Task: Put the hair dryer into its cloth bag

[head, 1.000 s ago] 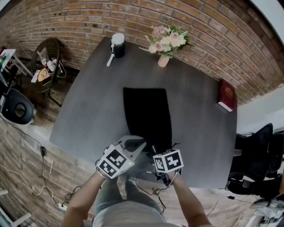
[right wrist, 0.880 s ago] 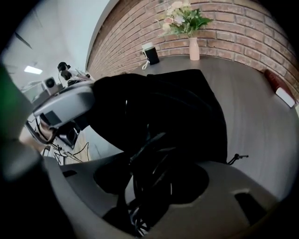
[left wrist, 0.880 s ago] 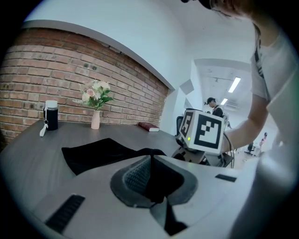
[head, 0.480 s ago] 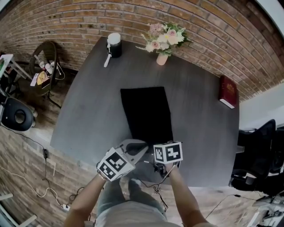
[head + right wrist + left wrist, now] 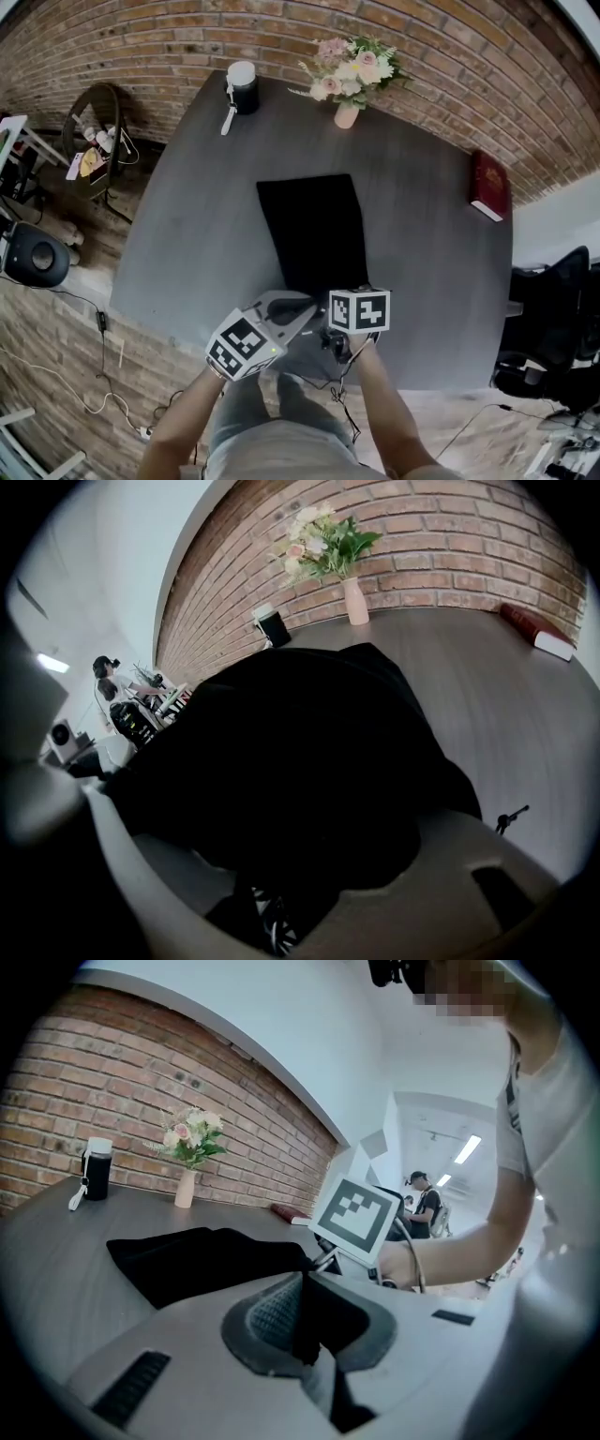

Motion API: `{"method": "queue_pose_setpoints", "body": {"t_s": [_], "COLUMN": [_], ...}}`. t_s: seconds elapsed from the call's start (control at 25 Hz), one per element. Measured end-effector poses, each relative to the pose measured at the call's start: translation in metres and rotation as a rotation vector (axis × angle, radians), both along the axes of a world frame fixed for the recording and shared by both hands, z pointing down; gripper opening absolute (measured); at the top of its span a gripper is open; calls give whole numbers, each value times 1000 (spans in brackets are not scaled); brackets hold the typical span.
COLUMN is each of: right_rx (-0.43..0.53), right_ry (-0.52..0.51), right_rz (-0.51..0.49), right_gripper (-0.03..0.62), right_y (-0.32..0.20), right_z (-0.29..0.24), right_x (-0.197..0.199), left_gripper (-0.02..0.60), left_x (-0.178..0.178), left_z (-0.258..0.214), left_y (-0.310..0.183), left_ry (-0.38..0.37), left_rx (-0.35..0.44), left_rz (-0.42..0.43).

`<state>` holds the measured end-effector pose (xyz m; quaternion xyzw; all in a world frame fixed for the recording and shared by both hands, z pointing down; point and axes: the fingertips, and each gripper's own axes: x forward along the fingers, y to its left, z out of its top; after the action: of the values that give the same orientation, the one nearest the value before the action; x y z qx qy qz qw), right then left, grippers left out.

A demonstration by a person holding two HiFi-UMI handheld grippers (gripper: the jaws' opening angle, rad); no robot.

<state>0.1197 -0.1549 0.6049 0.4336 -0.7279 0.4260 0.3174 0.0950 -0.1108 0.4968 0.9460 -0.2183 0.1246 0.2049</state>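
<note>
Right at the near edge of the table (image 5: 206, 216), both tools are busy. The left gripper (image 5: 302, 1307) has its jaws pressed together on a fold of black fabric, the near hem of the cloth bag (image 5: 314, 230). Just beside it, the right gripper (image 5: 291, 855) has its jaws spread wide around a dark bulk with a bit of grille at the bottom. That looks like the hair dryer (image 5: 270, 919), though black on black makes it hard to tell where dryer ends and cloth begins. Its cord (image 5: 323, 380) dangles off the table edge.

That dryer should be rigid, smooth plastic with some weight, so a wide grip across the body suits it, and the trailing cord could snag. The bag is limp and will collapse unless its mouth is held up by the hem.

The rest of the bag lies flat toward mid-table. Far back stand a vase of flowers (image 5: 349, 80) and a red book (image 5: 489, 185).
</note>
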Motion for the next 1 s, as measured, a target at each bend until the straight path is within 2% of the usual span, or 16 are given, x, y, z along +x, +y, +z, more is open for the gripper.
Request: {"method": "queue_pose_setpoints", "body": {"t_s": [0.44,0.72,1.0], "right_rx": [-8,34,10], "right_ry": [60,-13,-24], "right_rz": [-41,-20,-19], "right_gripper": [247,287,313], "right_y": [-2,1,44], "right_z": [16,-7,-9], "right_x": [-2,-3,21], "left_gripper": [15,15,15], "left_x": [-6,-12,-15], "left_z": [14,15,18], "left_y": [-1,-4,-9], "left_ry": [-19,-17,0], "left_rx": [-34,-34,-56], "left_rz": [-30,-52,-90]}}
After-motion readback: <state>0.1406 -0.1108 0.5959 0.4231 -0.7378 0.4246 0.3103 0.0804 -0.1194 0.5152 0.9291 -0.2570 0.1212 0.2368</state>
